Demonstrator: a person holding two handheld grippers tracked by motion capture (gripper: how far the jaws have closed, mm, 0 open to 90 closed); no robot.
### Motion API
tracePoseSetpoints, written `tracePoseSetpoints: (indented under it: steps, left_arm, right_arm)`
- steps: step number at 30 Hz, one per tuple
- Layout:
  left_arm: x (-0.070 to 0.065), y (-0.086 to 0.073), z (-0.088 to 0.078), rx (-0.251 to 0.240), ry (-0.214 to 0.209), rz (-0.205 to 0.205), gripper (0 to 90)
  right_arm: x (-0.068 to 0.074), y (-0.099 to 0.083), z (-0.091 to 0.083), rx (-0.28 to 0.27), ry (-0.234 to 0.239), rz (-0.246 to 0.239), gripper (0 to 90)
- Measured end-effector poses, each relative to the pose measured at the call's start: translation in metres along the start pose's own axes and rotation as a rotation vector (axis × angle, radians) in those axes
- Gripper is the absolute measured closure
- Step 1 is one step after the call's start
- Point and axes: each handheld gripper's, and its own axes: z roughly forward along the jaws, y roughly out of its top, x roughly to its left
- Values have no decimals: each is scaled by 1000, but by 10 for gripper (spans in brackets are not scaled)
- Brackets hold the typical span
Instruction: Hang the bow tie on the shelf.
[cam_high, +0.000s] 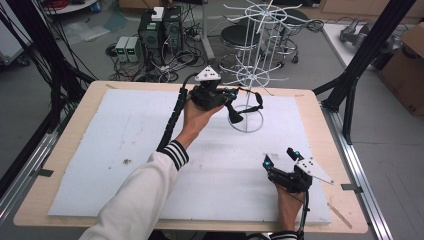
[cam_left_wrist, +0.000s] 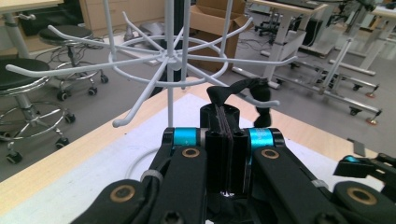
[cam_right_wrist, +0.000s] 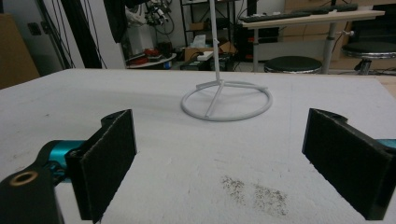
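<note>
Black strap (cam_left_wrist: 243, 91) pinched in left gripper (cam_left_wrist: 226, 122), jaws closed tight on it, free end draped over a lower hook of white wire rack (cam_left_wrist: 169, 58) at far side of table (cam_high: 320, 150). Right gripper (cam_high: 283, 156) near front edge, jaws wide, nothing between.

Grey floor (cam_high: 30, 95) w/ black stools (cam_high: 235, 36), desks (cam_left_wrist: 289, 9), cardboard boxes (cam_high: 407, 65).
</note>
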Motion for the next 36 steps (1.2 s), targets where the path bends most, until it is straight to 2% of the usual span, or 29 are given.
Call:
tracePoseSetpoints:
  steps: [3, 7, 11, 18, 21, 25, 30, 36]
  left_arm:
    - [-1, -2, 3, 7, 9, 9, 890]
    - [0, -6, 8, 20, 24, 1, 890]
    - [-1, -9, 11, 23, 24, 14, 889]
    - [-1, -17, 14, 36, 28, 2, 881]
    - [0, -19, 14, 54, 30, 5, 858]
    - [1, -19, 14, 51, 23, -5, 831]
    - [4, -21, 11, 62, 21, -2, 759]
    - [2, -22, -5, 33, 47, 4, 490]
  right_arm:
    - [0, 0, 0, 0, 0, 0, 89]
    - [0, 0, 0, 0, 0, -2, 89]
    - [0, 0, 0, -1, 0, 1, 89]
    - [0, 0, 0, 0, 0, 2, 89]
    - [0, 0, 0, -1, 0, 2, 89]
    - [0, 0, 0, -1, 0, 2, 89]
    - [0, 0, 0, 1, 1, 11, 89]
    - [0, 0, 0, 1, 2, 14, 89]
